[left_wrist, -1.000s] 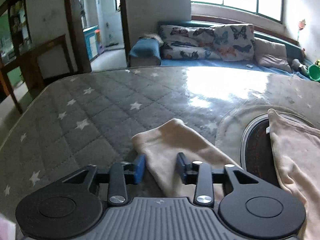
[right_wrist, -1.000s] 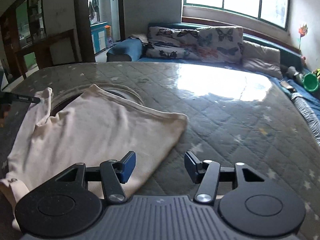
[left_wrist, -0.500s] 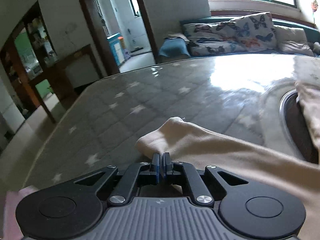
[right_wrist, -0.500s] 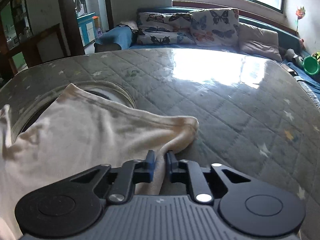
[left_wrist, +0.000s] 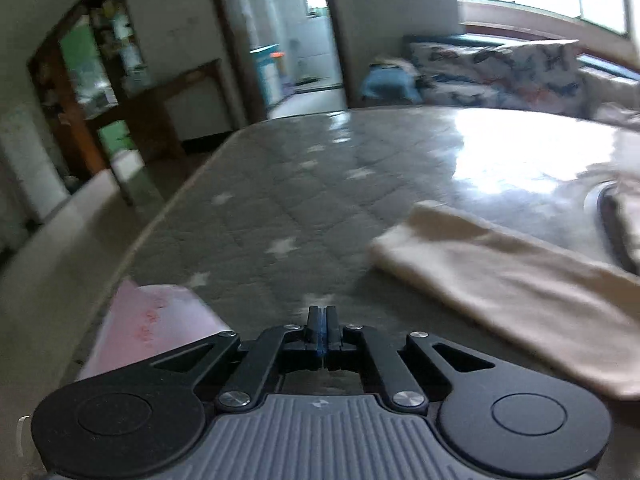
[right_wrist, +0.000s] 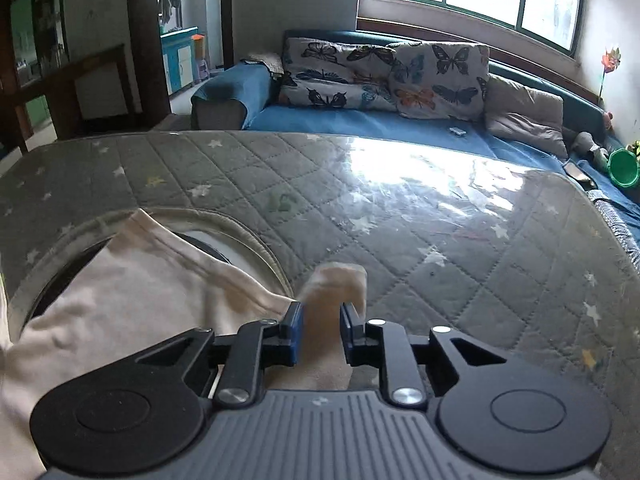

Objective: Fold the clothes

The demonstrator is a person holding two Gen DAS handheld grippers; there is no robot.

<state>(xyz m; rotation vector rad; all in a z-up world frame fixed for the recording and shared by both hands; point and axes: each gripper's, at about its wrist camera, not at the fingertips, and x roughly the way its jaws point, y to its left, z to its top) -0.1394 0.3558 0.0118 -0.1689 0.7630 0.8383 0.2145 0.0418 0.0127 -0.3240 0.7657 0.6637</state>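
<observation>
Cream garment (right_wrist: 132, 300) lies rumpled on the quilted worktop (right_wrist: 400, 220); right claw (right_wrist: 320, 332) pinches its corner; left claw (left_wrist: 321, 330) is closed, empty.

One cream garment (right_wrist: 132, 292), two butterfly cushions (right_wrist: 438, 76), one plain cushion (right_wrist: 524, 114), one green bucket (right_wrist: 622, 168).

Garment (right_wrist: 120, 300) lies on the table (right_wrist: 440, 220), partly over a round opening (right_wrist: 240, 240); sofa (right_wrist: 360, 120) behind, paper (left_wrist: 160, 320) apparently at the table's left edge.
</observation>
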